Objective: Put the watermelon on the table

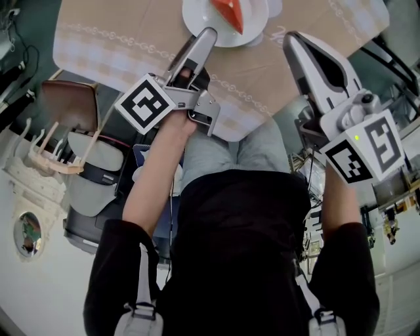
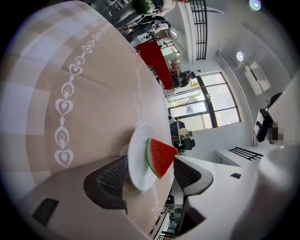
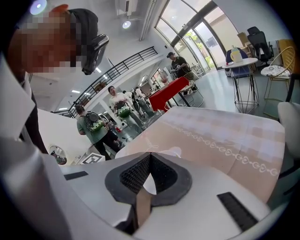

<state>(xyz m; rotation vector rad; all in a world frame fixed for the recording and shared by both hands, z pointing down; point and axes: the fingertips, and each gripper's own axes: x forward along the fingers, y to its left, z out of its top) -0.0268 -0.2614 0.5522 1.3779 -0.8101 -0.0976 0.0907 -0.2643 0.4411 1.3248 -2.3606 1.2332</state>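
A red watermelon slice (image 1: 230,14) with a green rind lies on a white plate (image 1: 197,20) on the beige patterned tablecloth (image 1: 131,26). My left gripper (image 1: 209,33) reaches to the plate's near rim with its jaws wide open. In the left gripper view the slice (image 2: 160,157) and plate (image 2: 137,164) show between the dark pads (image 2: 115,176), which press on neither of them. My right gripper (image 1: 292,38) hovers at the table's edge to the right of the plate. Its pads (image 3: 140,176) meet at the tips with nothing between them.
A brown chair (image 1: 65,105) and a white slotted rack (image 1: 39,164) stand on the floor at the left. The table edge (image 1: 243,131) lies just above my lap. Beyond the table (image 3: 220,131), several people (image 3: 96,129) stand near a red-covered table (image 3: 166,91).
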